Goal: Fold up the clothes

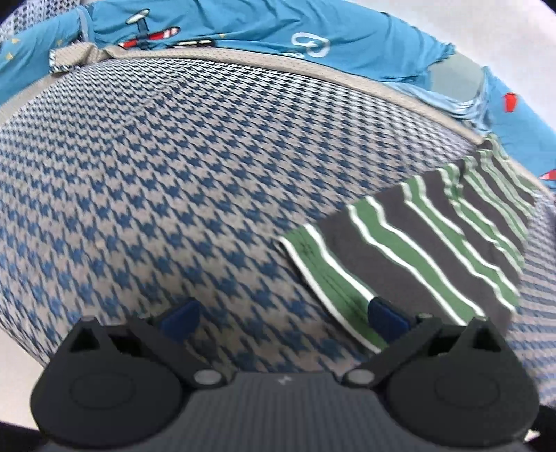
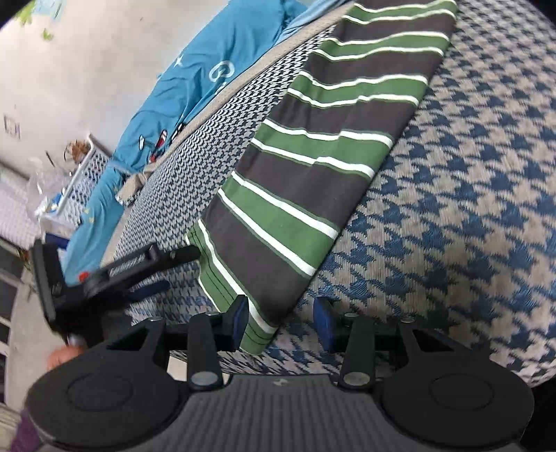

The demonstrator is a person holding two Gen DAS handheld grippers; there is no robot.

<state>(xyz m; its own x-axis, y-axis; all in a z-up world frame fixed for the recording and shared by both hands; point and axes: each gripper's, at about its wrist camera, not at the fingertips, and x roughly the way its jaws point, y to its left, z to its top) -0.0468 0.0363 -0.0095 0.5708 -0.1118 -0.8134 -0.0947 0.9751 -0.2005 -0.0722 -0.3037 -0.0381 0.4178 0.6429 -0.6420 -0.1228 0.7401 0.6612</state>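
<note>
Left gripper (image 1: pixel 283 314): jaws wide apart, nothing between them, right blue pad over the near hem of the striped garment (image 1: pixel 410 243); contact not discernible. Also visible in the right wrist view at lower left (image 2: pixel 156 271), jaws apart above the bed (image 2: pixel 469 208).

Right gripper (image 2: pixel 283 321): jaws partly apart, astride the near corner of the striped garment (image 2: pixel 312 167); left blue pad (image 2: pixel 239 318) just beside the hem, right one over bare cover; no pinch visible.

Folded striped garment lying flat on the bed (image 1: pixel 139 174), a long band running away from the grippers toward the far edge. Soft knit, dark grey and green bands edged with thin white lines, stitched green hem at the near end.

Bed cover woven, blue-and-beige houndstooth, beige piping along the far edge. Beyond it a rumpled turquoise sheet (image 1: pixel 243 24) printed with planes and white lettering. Pale wall (image 2: pixel 69 69) behind, cluttered shelf corner at left, blurred.
</note>
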